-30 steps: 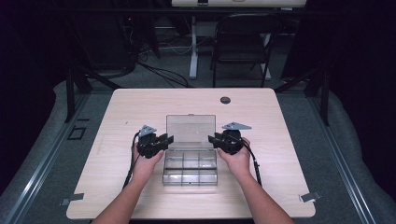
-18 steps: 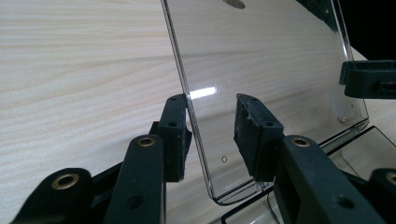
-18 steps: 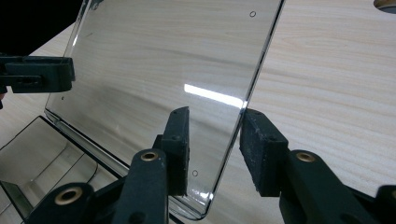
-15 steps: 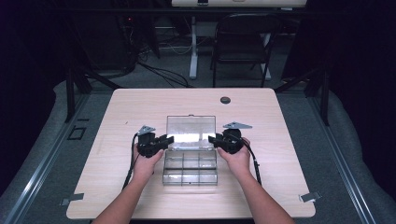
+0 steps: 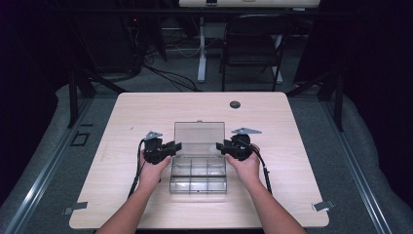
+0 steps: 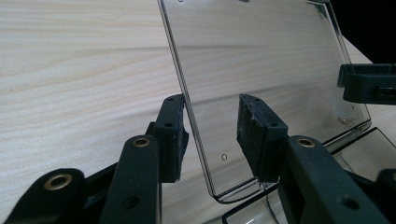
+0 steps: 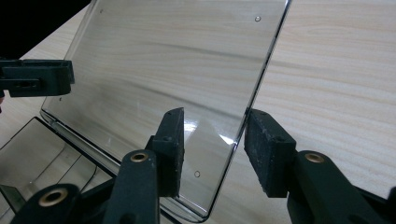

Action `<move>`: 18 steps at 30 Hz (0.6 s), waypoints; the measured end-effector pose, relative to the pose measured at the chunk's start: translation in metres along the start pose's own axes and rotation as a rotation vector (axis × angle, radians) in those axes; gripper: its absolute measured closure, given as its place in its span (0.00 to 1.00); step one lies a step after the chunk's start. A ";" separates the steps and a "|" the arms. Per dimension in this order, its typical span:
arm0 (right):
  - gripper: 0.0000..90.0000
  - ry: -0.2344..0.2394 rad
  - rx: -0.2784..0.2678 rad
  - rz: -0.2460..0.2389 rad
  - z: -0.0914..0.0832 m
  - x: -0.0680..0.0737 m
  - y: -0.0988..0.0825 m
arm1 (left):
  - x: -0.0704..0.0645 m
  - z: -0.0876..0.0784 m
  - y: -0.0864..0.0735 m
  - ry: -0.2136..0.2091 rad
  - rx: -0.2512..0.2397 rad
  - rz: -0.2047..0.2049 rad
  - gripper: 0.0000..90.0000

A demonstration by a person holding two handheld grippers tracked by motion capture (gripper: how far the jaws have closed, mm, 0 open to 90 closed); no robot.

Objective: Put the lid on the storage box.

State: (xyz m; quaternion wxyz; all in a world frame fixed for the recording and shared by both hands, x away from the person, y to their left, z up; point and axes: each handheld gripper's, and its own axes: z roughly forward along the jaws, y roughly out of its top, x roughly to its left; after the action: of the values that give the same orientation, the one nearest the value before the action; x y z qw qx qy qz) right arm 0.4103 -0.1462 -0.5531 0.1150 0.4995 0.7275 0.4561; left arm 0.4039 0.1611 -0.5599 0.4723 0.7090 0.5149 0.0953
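A clear plastic compartment box (image 5: 198, 176) sits mid-table with its lid (image 5: 199, 137) raised open toward the far side. My left gripper (image 5: 173, 146) is at the lid's left edge and my right gripper (image 5: 221, 145) at its right edge. In the left gripper view the gripper (image 6: 212, 133) stands open with the lid (image 6: 261, 56) edge between its pads, close to the left pad (image 6: 172, 137). The right gripper view has that gripper (image 7: 215, 149) open too, straddling the lid (image 7: 177, 60) edge near the right pad (image 7: 268, 156). Each view catches the other gripper's jaw farther off.
The box's compartments look empty. A small black round disc (image 5: 235, 104) lies near the wooden table's (image 5: 292, 161) far edge. A folding chair (image 5: 253, 44) and cables stand on the floor beyond the table. Small grey tabs (image 5: 324, 205) mark the table's near corners.
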 end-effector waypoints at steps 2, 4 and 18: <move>0.63 0.005 0.006 0.011 0.001 -0.001 0.000 | 0.000 0.000 0.000 0.005 0.008 0.004 0.67; 0.62 0.006 0.010 0.014 0.001 -0.001 -0.001 | 0.000 0.001 0.000 0.010 0.005 0.003 0.67; 0.61 0.042 0.030 0.080 0.006 -0.008 -0.002 | 0.001 0.005 -0.002 0.011 0.015 -0.009 0.64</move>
State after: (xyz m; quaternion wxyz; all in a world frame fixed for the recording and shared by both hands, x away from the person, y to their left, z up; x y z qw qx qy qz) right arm 0.4165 -0.1498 -0.5601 0.0737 0.5202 0.7157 0.4600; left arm 0.4059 0.1593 -0.5646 0.4646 0.7098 0.5211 0.0931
